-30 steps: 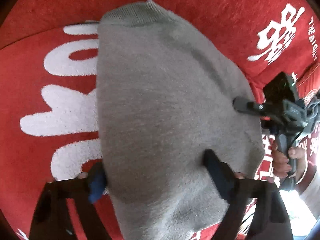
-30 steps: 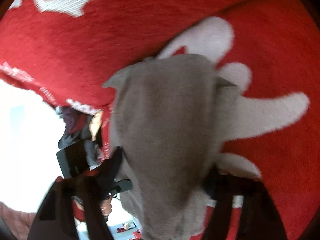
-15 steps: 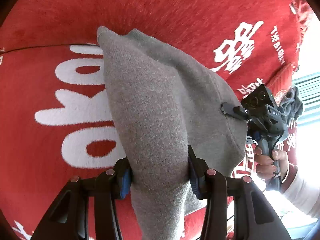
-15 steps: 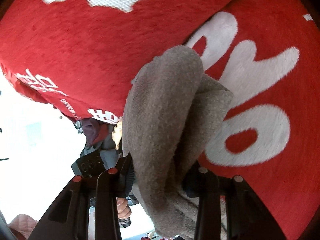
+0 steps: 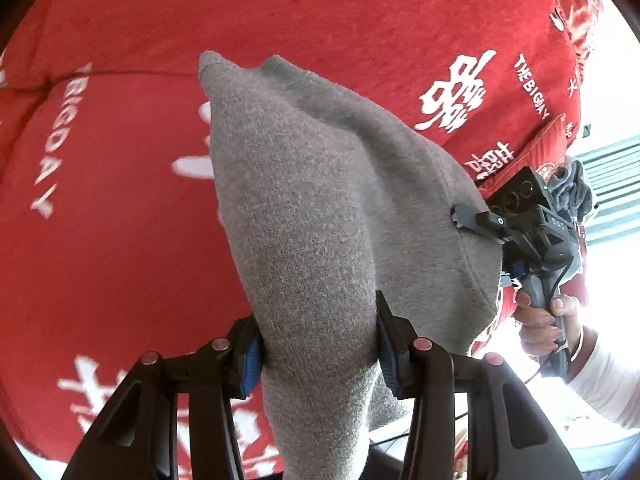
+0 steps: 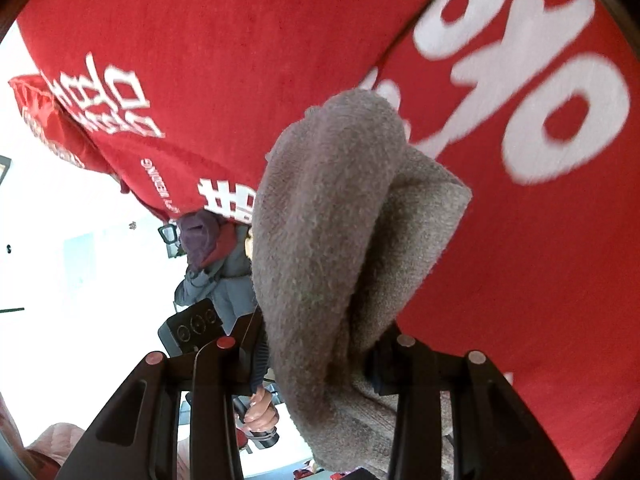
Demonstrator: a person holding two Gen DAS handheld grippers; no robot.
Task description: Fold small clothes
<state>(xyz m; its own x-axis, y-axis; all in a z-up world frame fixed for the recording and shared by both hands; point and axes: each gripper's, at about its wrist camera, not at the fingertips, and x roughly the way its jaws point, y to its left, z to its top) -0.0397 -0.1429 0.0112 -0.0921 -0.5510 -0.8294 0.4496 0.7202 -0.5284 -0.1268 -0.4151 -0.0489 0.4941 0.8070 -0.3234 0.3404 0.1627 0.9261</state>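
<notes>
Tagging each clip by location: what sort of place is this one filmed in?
Probably a home living room or bedroom. The grey knit garment is held over a red plush cover printed with white wedding-style lettering, draped on what looks like cushions or a bed, with a bright window beside it.

A red blanket [image 5: 120, 200] with white letters fills the background. A small pile of grey clothes [image 5: 570, 192] lies at its edge.
</notes>
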